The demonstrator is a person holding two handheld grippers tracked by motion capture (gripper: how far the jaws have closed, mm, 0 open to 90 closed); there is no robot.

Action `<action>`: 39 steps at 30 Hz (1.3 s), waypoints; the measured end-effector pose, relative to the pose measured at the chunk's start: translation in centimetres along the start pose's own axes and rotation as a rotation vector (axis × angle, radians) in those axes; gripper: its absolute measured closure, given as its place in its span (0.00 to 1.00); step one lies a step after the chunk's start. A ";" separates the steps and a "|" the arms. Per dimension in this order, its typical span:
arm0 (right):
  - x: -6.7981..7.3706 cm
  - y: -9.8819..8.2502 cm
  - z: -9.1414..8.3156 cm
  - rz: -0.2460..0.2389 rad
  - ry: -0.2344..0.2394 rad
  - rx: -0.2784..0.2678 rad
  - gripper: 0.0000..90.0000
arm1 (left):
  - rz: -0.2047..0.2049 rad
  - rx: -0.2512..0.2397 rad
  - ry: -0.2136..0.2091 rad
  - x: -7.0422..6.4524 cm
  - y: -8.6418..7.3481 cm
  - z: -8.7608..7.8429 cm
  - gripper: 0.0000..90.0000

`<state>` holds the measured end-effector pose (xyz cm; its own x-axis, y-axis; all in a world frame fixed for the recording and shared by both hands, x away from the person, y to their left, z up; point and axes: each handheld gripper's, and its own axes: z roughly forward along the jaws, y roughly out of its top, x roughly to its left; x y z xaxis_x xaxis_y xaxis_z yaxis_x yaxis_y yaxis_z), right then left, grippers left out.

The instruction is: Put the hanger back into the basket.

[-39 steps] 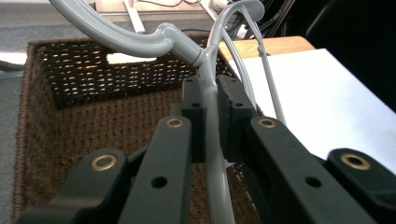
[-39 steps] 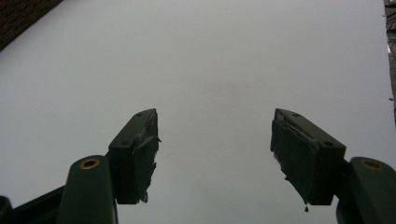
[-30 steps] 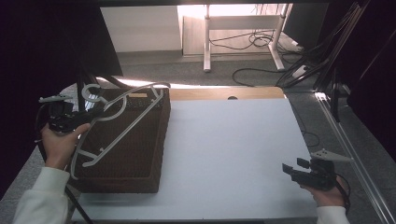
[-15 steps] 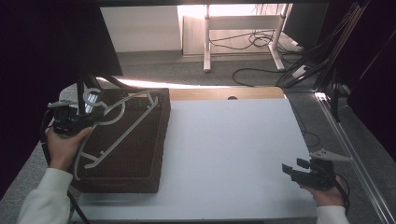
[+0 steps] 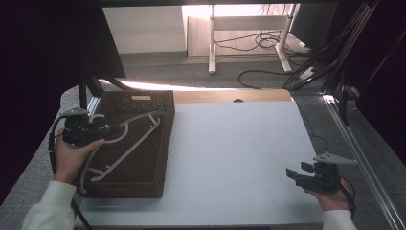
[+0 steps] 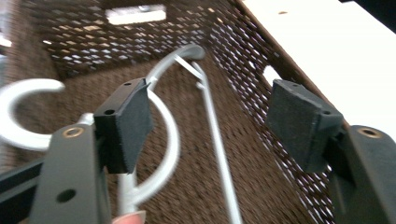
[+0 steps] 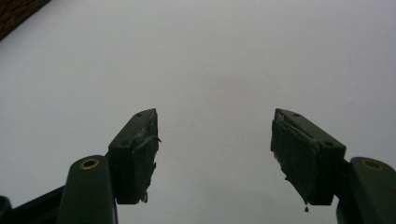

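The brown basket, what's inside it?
A white clothes hanger lies in the brown basket, its hook near the open left gripper, whose jaws have just been opening. The woven floor shows around it. The hand covers the basket's near left corner.

A smooth, pale-grey plastic clothes hanger [image 5: 125, 139] lies inside the rough, dark-brown woven wicker basket [image 5: 143, 179]; beside the basket, a matt white tabletop [image 5: 239, 158].

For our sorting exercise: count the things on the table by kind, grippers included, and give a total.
Brown woven basket: 1
White clothes hanger, lying in the basket: 1
Hand-held grippers: 2, the left gripper and the right gripper
Total: 4
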<state>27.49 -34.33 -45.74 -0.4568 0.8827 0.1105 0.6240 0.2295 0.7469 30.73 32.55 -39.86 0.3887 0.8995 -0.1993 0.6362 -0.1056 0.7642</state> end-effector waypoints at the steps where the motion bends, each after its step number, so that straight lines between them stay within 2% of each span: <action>1: 0.1 0.0 0.1 -0.006 0.001 0.001 0.36 | 0.004 -0.001 -0.004 -0.3 -0.1 0.0 0.32; 8: 0.6 0.2 0.5 -0.030 0.029 0.012 0.36 | 0.048 0.001 -0.059 -2.7 -0.8 -1.2 0.30; 18: 1.7 0.3 0.6 -0.055 0.037 0.019 0.35 | 0.103 0.017 -0.128 -6.7 -2.8 -2.0 0.30; 22: 1.8 0.2 0.8 -0.057 0.038 0.025 0.35 | 0.117 0.039 -0.148 -8.2 -3.7 -1.9 0.30; 25: 1.8 0.2 0.8 -0.058 0.038 0.025 0.35 | 0.140 0.061 -0.142 -9.2 -4.0 -1.6 0.30; 29: 1.9 0.3 0.8 -0.063 0.044 0.025 0.35 | 0.140 0.054 -0.151 -9.9 -4.2 -1.5 0.30; 39: 2.2 0.4 0.8 -0.086 0.062 0.017 0.34 | 0.137 0.058 -0.168 -10.2 -4.8 -1.1 0.30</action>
<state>27.25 -31.95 -45.77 -0.5475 0.8323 0.0868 0.5908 0.3110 0.7445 22.95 24.39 -40.83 0.5763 0.7926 -0.1991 0.6055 -0.2505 0.7554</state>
